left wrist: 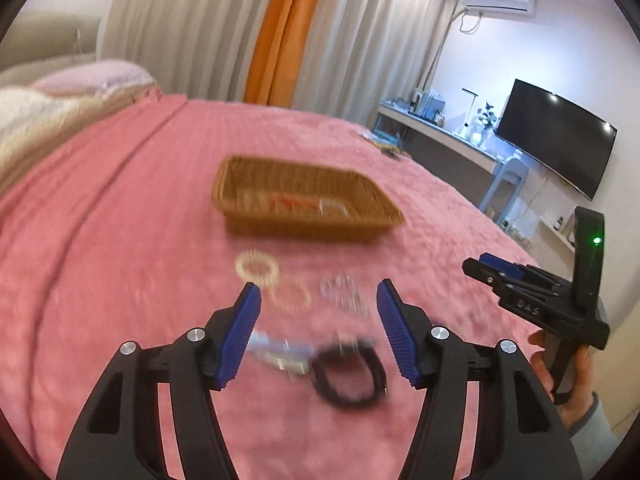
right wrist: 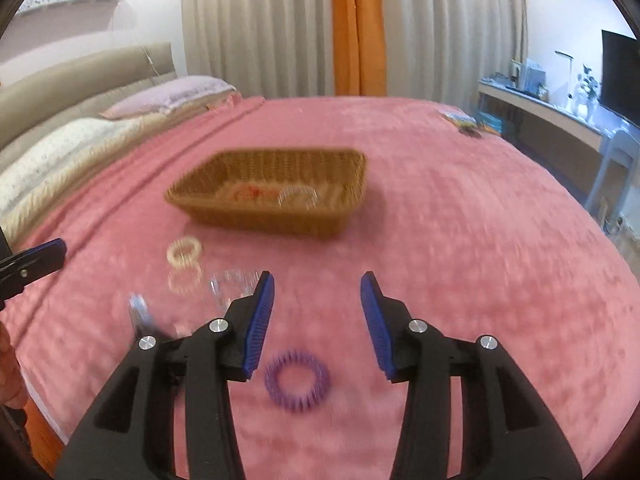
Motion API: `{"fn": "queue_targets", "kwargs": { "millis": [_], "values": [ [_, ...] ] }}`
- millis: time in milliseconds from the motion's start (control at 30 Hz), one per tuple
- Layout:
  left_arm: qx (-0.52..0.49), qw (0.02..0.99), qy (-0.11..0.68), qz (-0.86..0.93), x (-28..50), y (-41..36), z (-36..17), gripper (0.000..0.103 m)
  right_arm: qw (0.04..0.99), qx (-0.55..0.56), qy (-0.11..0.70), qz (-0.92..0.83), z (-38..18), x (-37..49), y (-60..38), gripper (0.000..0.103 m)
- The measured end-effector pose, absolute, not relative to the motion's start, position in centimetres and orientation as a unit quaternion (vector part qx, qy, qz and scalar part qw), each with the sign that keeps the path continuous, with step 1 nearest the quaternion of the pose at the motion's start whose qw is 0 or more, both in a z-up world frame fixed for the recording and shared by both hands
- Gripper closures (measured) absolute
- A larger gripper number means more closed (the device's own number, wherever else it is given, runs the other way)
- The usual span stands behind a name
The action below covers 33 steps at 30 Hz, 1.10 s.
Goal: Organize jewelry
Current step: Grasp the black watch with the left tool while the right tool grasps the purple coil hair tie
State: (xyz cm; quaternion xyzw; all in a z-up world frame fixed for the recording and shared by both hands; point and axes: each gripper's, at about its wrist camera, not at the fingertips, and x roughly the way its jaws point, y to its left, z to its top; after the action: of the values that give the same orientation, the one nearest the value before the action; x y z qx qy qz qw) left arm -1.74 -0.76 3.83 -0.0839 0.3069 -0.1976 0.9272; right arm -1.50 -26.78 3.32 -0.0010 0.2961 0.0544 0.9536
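A wicker basket [left wrist: 240,184] [right wrist: 352,168] sits on the pink bedspread with a red piece [left wrist: 290,203] [right wrist: 252,193] and a clear bracelet [left wrist: 334,206] [right wrist: 298,195] inside. In front of it lie a cream bracelet [left wrist: 257,267] [right wrist: 184,252], a pinkish clear one [left wrist: 291,297] [right wrist: 185,280], a clear one [left wrist: 344,290] [right wrist: 232,286], a silvery-blue piece [left wrist: 280,350] [right wrist: 138,308] and a black bracelet [left wrist: 348,376]. A purple bracelet [right wrist: 297,378] lies between my right fingers. My left gripper [left wrist: 318,304] is open above the black bracelet. My right gripper [right wrist: 317,292] is open and empty.
The right gripper shows at the right of the left wrist view [left wrist: 536,296]. Pillows [right wrist: 168,96] and headboard lie at the far left. Small items [right wrist: 464,120] lie near the bed's far right edge. A desk, chair and TV [left wrist: 556,136] stand at the right.
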Motion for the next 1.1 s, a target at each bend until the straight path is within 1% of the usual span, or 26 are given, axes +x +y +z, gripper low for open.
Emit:
{"fn": "queue_targets", "kwargs": {
  "millis": [100, 367, 533, 600, 667, 700, 833, 900, 933, 967, 1000, 1033, 1100],
  "values": [
    [-0.094, 0.918, 0.333, -0.194, -2.5, -0.3, 1.3, 0.046, 0.948, 0.003, 0.314, 0.046, 1.4, -2.1, -26.9, 0.061],
    [-0.107, 0.896, 0.384, -0.194, -1.6, -1.8, -3.0, 0.047, 0.928, 0.01, 0.369, 0.048, -3.2, -1.5, -27.2, 0.061],
    [-0.113, 0.886, 0.408, -0.191, -0.4, -2.5, -5.1, 0.052, 0.92, 0.014, 0.388, 0.053, -4.4, -0.6, -27.4, 0.061],
    [-0.116, 0.882, 0.415, -0.19, 0.1, -2.6, -5.6, 0.056, 0.918, 0.01, 0.392, 0.052, -4.4, -0.5, -27.0, 0.061],
    [-0.112, 0.883, 0.418, -0.184, 0.2, -2.7, -5.8, 0.057, 0.916, 0.001, 0.398, 0.045, -4.6, -0.3, -26.7, 0.062],
    [-0.108, 0.883, 0.42, -0.181, 0.2, -2.8, -5.8, 0.059, 0.916, -0.001, 0.398, 0.043, -4.6, -0.2, -26.7, 0.066],
    [-0.073, 0.886, 0.431, -0.158, 0.3, -4.0, -5.5, 0.06, 0.915, -0.013, 0.402, 0.034, -4.8, -0.1, -26.2, 0.073],
    [-0.057, 0.886, 0.436, -0.148, 0.2, -4.6, -5.4, 0.066, 0.914, -0.019, 0.404, 0.033, -4.8, -0.1, -25.9, 0.082],
    [-0.053, 0.885, 0.439, -0.146, 0.1, -4.8, -5.3, 0.068, 0.914, -0.022, 0.405, 0.032, -4.8, -0.1, -25.7, 0.084],
    [-0.049, 0.885, 0.44, -0.146, 0.0, -4.9, -5.2, 0.071, 0.913, -0.026, 0.405, 0.031, -4.8, -0.1, -25.5, 0.089],
    [-0.045, 0.884, 0.44, -0.149, -0.1, -5.0, -5.2, 0.078, 0.913, -0.031, 0.406, 0.031, -4.8, 0.0, -25.4, 0.092],
    [-0.043, 0.883, 0.44, -0.154, -0.3, -5.1, -5.2, 0.08, 0.913, -0.033, 0.405, 0.033, -4.7, -0.1, -25.3, 0.092],
    [-0.038, 0.886, 0.437, -0.153, -0.6, -5.2, -5.2, 0.08, 0.913, -0.033, 0.405, 0.034, -4.7, -0.1, -25.3, 0.092]
  ]
}}
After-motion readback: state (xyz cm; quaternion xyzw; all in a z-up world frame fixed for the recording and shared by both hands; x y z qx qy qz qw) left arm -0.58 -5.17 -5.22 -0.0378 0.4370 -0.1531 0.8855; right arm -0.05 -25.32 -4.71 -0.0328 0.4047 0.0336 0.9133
